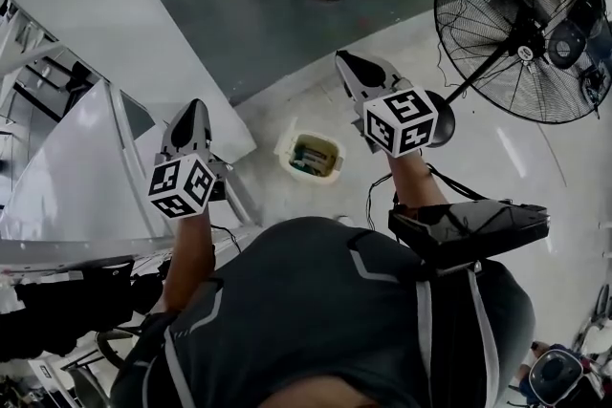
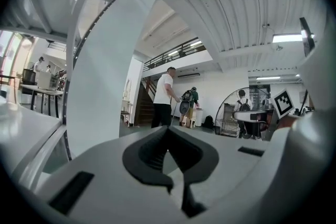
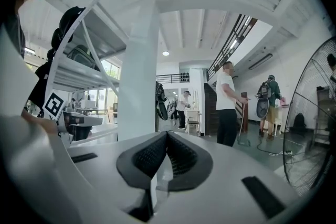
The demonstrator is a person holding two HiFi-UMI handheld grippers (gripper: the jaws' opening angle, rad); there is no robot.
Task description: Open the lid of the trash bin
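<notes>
Trash bin (image 1: 285,148) sits on the pale floor in head view, small and cream-walled, top facing up with dark greenish contents showing inside; can't make out its lid. In that view it falls between the two grippers, lower than both, and well apart from each with no contact. Neither gripper view shows the bin; both look out level across the room. Left gripper (image 1: 194,107) is held up beside the white rack (image 1: 57,167), its marker cube toward the camera. In the left gripper view its jaws (image 2: 168,128) are together, dark pads meeting at the tips, nothing between them, touching nothing. Right gripper (image 1: 342,60) is held up on the other side of the bin, near the big standing fan (image 1: 521,33). In the right gripper view its jaws (image 3: 167,135) are also closed tip to tip, empty, clear of everything. Beyond the jaws a person in a white shirt (image 3: 228,105) stands on the grey floor, the same person (image 2: 164,97) showing in the left gripper view. Fan cage (image 3: 315,128) shows at the right edge of the right gripper view.
</notes>
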